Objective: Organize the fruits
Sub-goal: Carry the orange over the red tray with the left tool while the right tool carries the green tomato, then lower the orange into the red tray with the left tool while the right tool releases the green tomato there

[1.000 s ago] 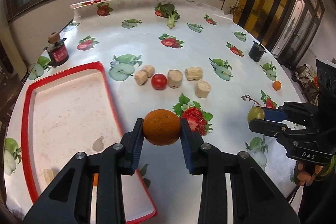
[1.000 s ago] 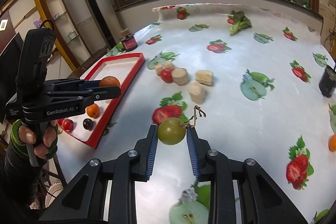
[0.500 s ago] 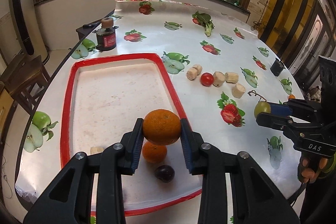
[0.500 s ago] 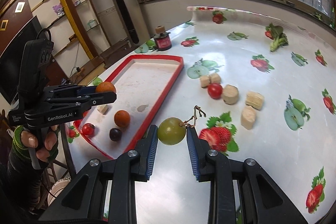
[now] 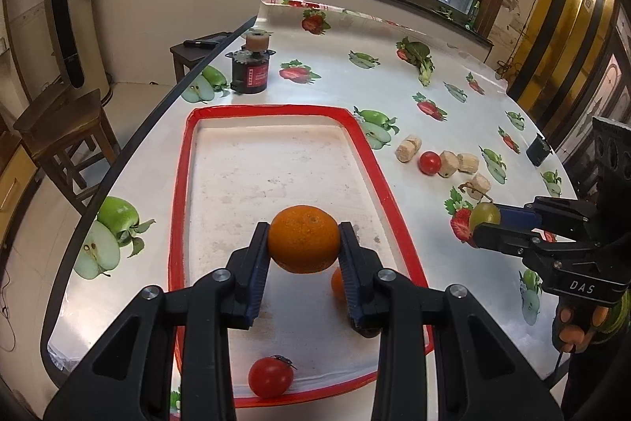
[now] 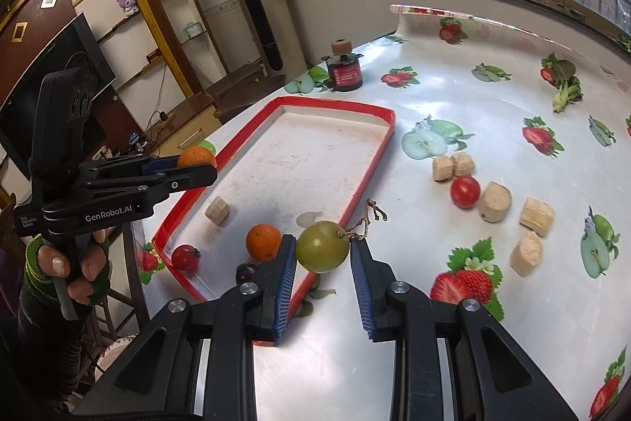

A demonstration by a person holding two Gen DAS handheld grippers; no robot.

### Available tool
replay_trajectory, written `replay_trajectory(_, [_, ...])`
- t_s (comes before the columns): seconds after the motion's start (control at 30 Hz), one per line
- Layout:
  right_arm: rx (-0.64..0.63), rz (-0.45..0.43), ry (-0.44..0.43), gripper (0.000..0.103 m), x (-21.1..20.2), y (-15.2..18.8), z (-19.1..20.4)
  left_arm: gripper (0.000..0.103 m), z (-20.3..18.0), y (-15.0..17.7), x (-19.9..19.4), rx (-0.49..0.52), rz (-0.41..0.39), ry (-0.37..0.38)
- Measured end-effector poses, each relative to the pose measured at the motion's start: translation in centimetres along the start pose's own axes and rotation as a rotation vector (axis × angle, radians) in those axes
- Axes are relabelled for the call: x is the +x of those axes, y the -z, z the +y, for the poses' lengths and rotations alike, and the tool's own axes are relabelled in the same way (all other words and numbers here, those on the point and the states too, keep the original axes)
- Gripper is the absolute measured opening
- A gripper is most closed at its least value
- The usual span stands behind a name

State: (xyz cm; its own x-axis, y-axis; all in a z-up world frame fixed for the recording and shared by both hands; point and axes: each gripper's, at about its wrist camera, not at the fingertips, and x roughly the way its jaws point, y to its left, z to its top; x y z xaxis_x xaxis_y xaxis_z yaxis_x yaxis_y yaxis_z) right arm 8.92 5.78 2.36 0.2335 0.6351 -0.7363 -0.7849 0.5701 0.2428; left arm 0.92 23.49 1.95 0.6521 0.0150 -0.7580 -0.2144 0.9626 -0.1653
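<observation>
Here the left gripper [image 5: 303, 251] clutches an orange [image 5: 303, 238] above the red-rimmed tray [image 5: 398, 223], while the right gripper [image 6: 323, 255] pinches a green grape [image 6: 321, 250] beside it.

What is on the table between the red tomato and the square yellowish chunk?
A round beige cork-like chunk sits between the red tomato and the square yellowish chunk, beside the tomato. The right wrist view shows it best.

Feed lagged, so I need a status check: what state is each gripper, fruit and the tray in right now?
left gripper: shut on large orange, above the tray
right gripper: shut on green grape
red tray: holds small orange, tomato, dark grape, a cork piece
second tomato: on the table, outside the tray
</observation>
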Motion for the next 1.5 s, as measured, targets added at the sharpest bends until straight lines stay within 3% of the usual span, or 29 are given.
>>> replay_trajectory(0.27, [-0.009, 0.006, -0.026, 0.029, 2.5, -1.9, 1.2, 0.031, 2.1, -0.2, 0.5, -0.041, 0.005, -0.019])
replay_trajectory(0.63, [-0.019, 0.032, -0.039, 0.030, 7.0, -4.1, 2.2, 0.031, 4.5, -0.8, 4.3, -0.097, 0.066, -0.022])
replay_trajectory(1.03, [-0.029, 0.128, -0.051, 0.030, 12.6, -3.7, 2.3, 0.031, 5.3, -0.7, 7.2, -0.125, 0.133, -0.024])
replay_trajectory(1.5, [-0.044, 0.169, -0.039, 0.032, 14.3, -3.0, 2.2, 0.032, 5.4, 0.0, 8.5, -0.120, 0.191, -0.057])
